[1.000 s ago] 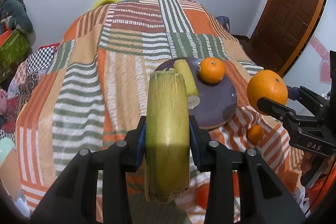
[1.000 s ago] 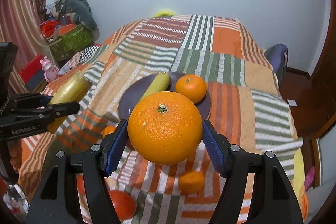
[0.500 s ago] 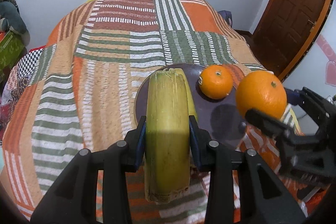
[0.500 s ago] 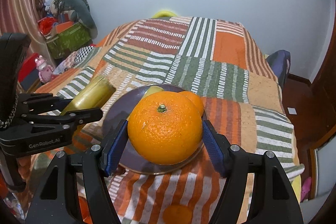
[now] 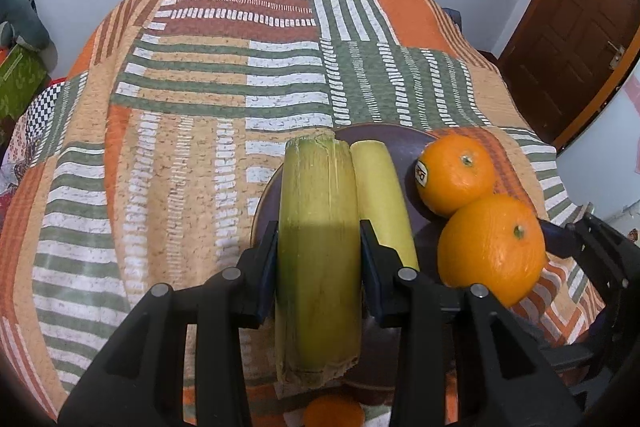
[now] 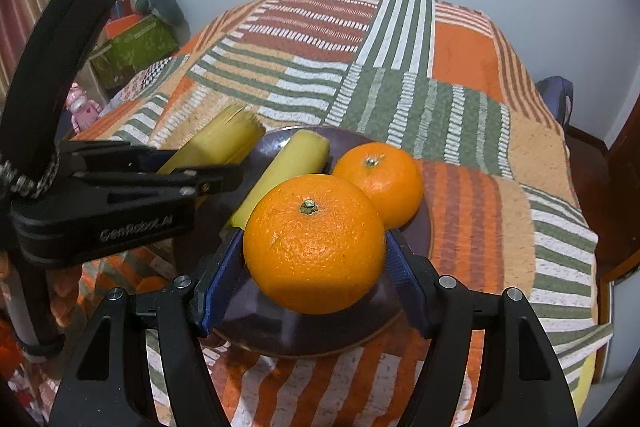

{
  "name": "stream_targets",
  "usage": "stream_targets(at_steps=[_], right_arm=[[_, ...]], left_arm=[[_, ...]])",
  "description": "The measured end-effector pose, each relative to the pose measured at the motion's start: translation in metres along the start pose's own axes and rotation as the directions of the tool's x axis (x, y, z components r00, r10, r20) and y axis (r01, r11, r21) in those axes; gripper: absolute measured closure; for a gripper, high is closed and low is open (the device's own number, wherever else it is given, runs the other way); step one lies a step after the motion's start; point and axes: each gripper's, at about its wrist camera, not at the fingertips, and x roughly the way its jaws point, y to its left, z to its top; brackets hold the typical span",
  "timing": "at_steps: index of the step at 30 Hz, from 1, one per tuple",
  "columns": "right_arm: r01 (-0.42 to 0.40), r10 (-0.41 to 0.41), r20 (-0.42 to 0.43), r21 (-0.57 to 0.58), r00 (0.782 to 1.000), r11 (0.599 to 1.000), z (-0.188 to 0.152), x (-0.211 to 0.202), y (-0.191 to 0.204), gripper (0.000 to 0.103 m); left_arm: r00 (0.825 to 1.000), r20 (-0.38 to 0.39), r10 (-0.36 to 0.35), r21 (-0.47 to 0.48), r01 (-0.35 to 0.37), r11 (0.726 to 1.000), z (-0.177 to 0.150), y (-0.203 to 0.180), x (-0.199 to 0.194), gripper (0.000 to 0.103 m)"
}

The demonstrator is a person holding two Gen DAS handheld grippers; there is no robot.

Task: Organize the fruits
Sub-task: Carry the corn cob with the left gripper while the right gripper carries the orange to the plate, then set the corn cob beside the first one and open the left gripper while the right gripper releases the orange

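My left gripper [image 5: 319,263] is shut on a yellow-green sugarcane piece [image 5: 318,239] and holds it over the left edge of the purple plate [image 5: 384,137]. My right gripper [image 6: 314,263] is shut on a large orange [image 6: 314,243] and holds it just above the plate [image 6: 420,231]. On the plate lie a second yellow cane piece [image 5: 380,195] and a smaller orange with a sticker [image 5: 454,173]; both also show in the right wrist view, the cane piece [image 6: 286,175] and the smaller orange [image 6: 380,183]. The held orange [image 5: 492,251] and the held cane [image 6: 218,145] each show in the other view.
The plate sits on a striped patchwork bedspread [image 5: 224,99]. A small orange [image 5: 334,411] lies on the cover below the left gripper. A green box [image 6: 132,47] and clutter stand left of the bed. A brown door [image 5: 576,27] is at the right.
Both grippers have moved forward and down to the plate. The cane piece is now beside the one on the plate, and the large orange is close to the smaller orange.
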Motion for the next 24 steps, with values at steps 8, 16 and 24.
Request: stream_targets(at_steps=[8,16,24], right_arm=[[-0.010,0.010,-0.010,-0.025,1.000,1.000,0.002,0.008,0.000,0.036],[-0.027,0.027,-0.047,-0.012,0.999,1.000,-0.002,0.018,-0.004,0.036],[-0.014,0.013,-0.051,-0.010,0.999,1.000,-0.001,0.020,-0.002,0.036]], left_arm=[[1.000,-0.013,0.001,-0.001,-0.001,1.000,0.004,-0.001,0.013,0.066],[0.999,-0.029,-0.019,-0.038,0.018,0.999,0.001,0.005,0.019,0.066],[0.999,0.025,0.034,0.029,-0.035,0.999,0.000,-0.008,0.001,0.066]])
